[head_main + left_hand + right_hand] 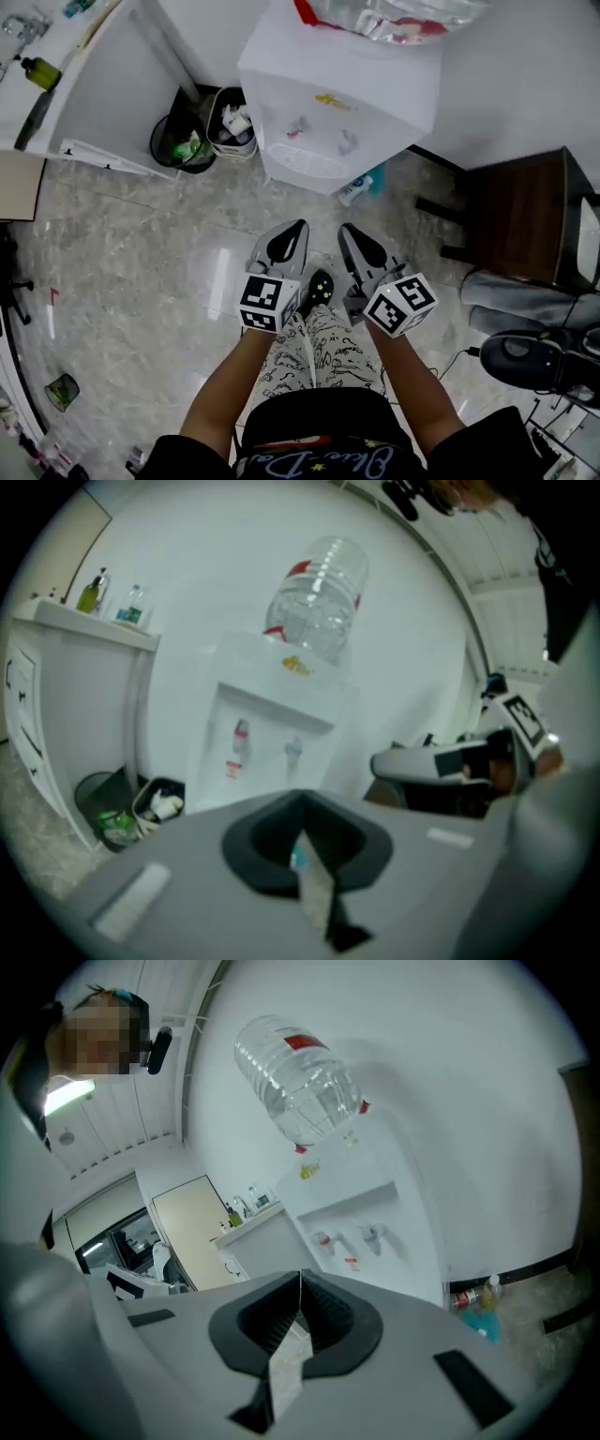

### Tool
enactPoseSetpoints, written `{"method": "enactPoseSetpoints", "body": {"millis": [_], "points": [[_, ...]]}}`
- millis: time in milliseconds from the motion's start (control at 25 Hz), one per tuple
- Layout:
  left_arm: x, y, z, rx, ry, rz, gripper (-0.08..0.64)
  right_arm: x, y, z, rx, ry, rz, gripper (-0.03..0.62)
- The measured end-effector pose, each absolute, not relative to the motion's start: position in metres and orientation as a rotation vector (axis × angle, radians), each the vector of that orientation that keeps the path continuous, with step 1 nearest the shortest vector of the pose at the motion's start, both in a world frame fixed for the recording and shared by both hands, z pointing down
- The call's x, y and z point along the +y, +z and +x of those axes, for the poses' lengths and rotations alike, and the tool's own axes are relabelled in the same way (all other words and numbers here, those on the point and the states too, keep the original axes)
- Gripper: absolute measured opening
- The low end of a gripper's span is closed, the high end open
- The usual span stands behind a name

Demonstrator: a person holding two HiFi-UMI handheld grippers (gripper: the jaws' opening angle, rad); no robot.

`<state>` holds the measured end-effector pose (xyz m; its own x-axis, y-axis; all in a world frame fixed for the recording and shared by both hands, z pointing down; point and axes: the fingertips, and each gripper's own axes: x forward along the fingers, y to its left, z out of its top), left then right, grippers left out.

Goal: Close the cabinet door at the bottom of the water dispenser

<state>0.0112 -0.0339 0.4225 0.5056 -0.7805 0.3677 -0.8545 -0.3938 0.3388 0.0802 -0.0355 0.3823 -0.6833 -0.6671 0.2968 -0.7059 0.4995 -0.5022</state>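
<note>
The white water dispenser [337,103] stands against the wall with a clear bottle [394,19] upside down on top. Its two taps face me in the left gripper view [272,733] and the right gripper view [366,1213]. Its bottom cabinet door is hidden in every view, by the dispenser's top from above and by the gripper bodies in both gripper views. My left gripper [299,225] and right gripper [344,229] hang side by side over the floor, short of the dispenser. Both are shut on nothing, left [299,801] and right [300,1276].
A black round bin [183,141] and a grey bin [232,127] stand left of the dispenser, beside a white counter [94,84]. Cleaning bottles [356,187] lie by its right foot. A dark wooden chair [520,220] stands at the right.
</note>
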Motion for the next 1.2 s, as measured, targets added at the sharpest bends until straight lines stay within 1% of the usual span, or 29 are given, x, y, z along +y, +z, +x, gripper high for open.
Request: {"method": "enactPoseSetpoints", "body": {"millis": [200, 320, 480, 920, 1200], "points": [[-0.015, 0.341, 0.008, -1.332, 0.22, 2.32, -0.002, -0.022, 0.291, 0.073, -2.787, 0.836, 1.227, 0.017], [-0.006, 0.299, 0.014, -1.323, 0.292, 2.41, -0.002, -0.013, 0.255, 0.072, -2.826, 0.777, 1.219, 0.016], [0.006, 0.259, 0.018, -1.312, 0.254, 2.459, -0.002, 0.004, 0.212, 0.071, -2.879, 0.676, 1.205, 0.015], [0.033, 0.199, 0.008, -1.302, 0.205, 2.55, -0.002, 0.029, 0.168, 0.066, -2.955, 0.613, 1.196, 0.015], [0.033, 0.19, 0.005, -1.24, 0.139, 2.511, -0.002, 0.035, 0.161, 0.064, -2.978, 0.583, 1.161, 0.015]]}}
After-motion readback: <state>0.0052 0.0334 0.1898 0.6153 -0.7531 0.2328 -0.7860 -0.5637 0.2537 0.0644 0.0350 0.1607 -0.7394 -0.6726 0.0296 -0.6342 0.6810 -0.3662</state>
